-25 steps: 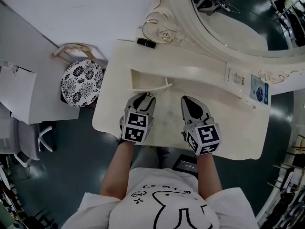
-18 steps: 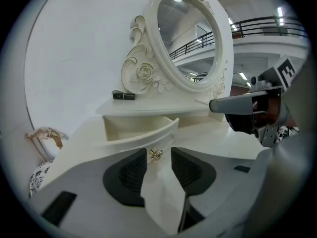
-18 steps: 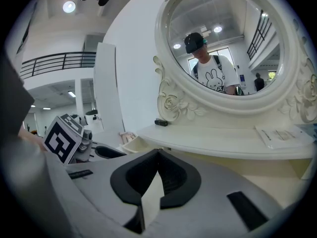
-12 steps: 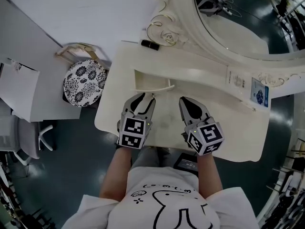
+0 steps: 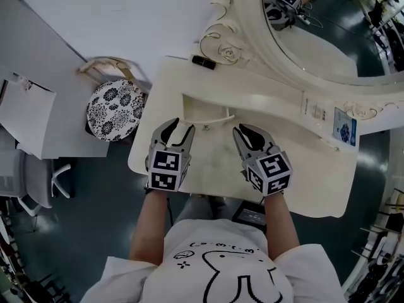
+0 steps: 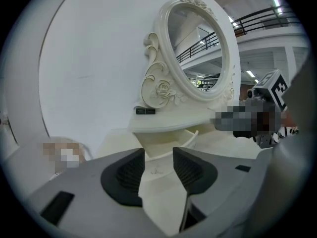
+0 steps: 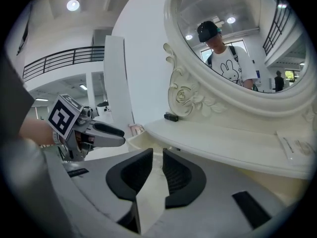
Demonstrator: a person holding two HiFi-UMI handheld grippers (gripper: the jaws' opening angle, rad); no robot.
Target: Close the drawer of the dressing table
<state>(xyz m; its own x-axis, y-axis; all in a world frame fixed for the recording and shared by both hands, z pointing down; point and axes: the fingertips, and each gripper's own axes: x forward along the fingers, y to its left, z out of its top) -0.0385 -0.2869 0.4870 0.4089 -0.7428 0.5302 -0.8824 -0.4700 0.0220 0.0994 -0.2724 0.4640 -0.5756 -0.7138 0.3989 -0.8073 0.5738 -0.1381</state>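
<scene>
The left gripper [image 5: 182, 130] hovers over the front of the dressing table's cream tabletop [image 5: 303, 169]. Its fingers [image 6: 126, 175] are spread well apart and have just been opening, and nothing stands between them. In the left gripper view the gap frames only bare tabletop, with the drawer [image 6: 166, 142] beyond it and clear of both pads.

The right gripper [image 5: 246, 133] hangs just beside the left one, on its right, also above the tabletop. Its fingers [image 7: 176, 175] are parted by no more than a narrow slit, having just opened from closed. They grip nothing, and the slit shows only pale tabletop.

The drawer [image 5: 203, 110] stands pulled out from under the raised shelf at the left part of the dressing table. Its pale inside is open to the head view and its curved front faces the person. The left gripper's fingertips lie near that front, towards its left end, and the left gripper view shows them apart from it. The right gripper's fingertips point at the tabletop just right of the drawer front and do not touch it.

An oval mirror [image 5: 315, 24] in a carved cream frame rises behind the shelf, and a small black tube [image 5: 203, 62] lies at the foot of the frame. A stool with a black-and-white floral seat [image 5: 115, 109] stands left of the table.
</scene>
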